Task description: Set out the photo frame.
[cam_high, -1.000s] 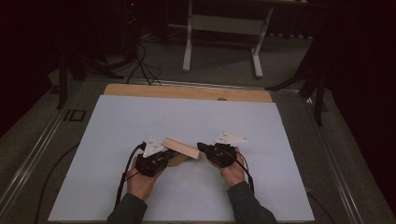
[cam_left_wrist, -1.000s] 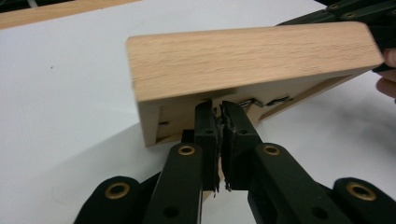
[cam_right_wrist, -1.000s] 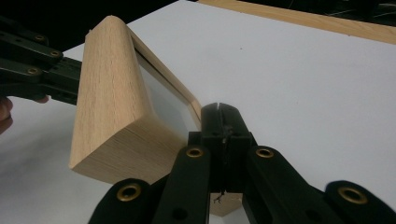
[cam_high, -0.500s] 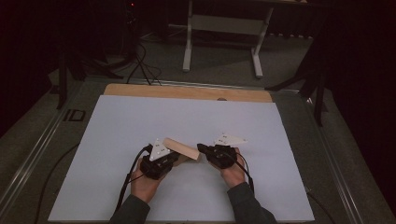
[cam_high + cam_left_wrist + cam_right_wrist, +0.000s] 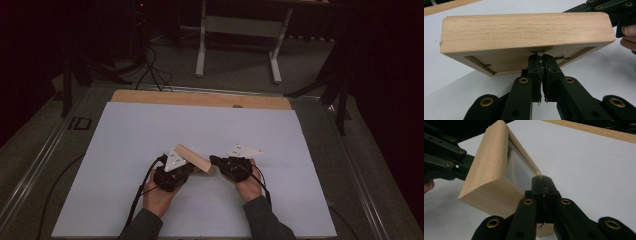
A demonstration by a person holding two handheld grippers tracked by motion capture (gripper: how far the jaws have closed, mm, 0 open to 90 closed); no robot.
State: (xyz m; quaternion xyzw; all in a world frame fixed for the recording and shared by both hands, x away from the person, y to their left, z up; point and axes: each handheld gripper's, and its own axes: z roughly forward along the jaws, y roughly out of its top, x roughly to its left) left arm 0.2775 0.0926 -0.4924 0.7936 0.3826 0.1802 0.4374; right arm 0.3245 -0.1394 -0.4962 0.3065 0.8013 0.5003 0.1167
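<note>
- Left gripper (image 5: 192,167), in the high view at about 7 o'clock from the middle of the white sheet (image 5: 125,150): its jaws are pinched all but together on a thin edge of the wooden frame (image 5: 192,157), and a black cable trails from it toward 6 o'clock
- In the left gripper view the left gripper (image 5: 541,60) bites the inner rim on the hollow underside of the wooden frame (image 5: 524,32); the frame's broad oak-grained side faces up and it tilts above the white sheet (image 5: 454,85)
- The wooden frame sits between the two grippers, lifted clear of the sheet, a little toward 6 o'clock from the sheet's middle, slanting from 10 o'clock down to 4 o'clock in the high view
- Right gripper (image 5: 214,162), at the frame's 4 o'clock end: its jaws are fully closed, clamped on the frame's thin front lip
- In the right gripper view the right gripper (image 5: 543,181) grips the lip at the corner of the wooden frame (image 5: 486,175), just beside a pane that looks like glass (image 5: 520,172); the other gripper's black arms hold the frame's far side at 9 o'clock
- A bare wooden strip (image 5: 200,98) lies along the sheet's 12 o'clock edge
</note>
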